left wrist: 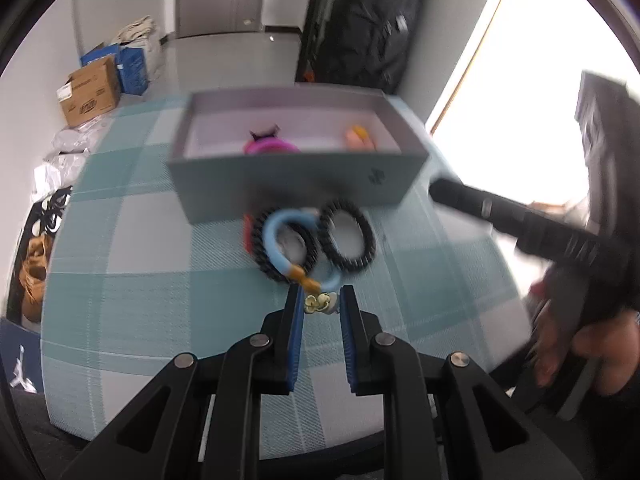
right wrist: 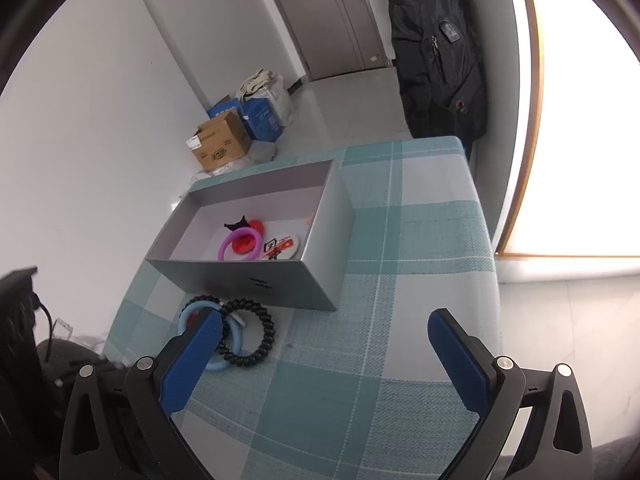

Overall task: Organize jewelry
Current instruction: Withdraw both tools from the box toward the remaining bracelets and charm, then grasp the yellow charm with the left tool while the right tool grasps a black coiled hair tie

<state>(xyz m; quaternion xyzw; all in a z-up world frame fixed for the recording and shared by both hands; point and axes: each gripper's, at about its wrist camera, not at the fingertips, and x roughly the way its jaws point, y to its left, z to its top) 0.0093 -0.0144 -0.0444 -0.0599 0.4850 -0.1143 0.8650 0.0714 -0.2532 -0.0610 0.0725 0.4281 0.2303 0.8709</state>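
Note:
A grey box stands on the teal checked cloth; it holds a pink ring and an orange piece. In front of it lie a light blue bracelet with a gold flower charm and two black coil hair ties. My left gripper is narrowly open, its jaws on either side of the charm. My right gripper is wide open and empty above the cloth, right of the pile. In the right wrist view the box, pink ring, blue bracelet and coil tie show.
Cardboard and blue boxes sit on the floor behind the table. A black backpack hangs at the back right beside a bright window. The right gripper's body and the hand holding it show at the right of the left wrist view.

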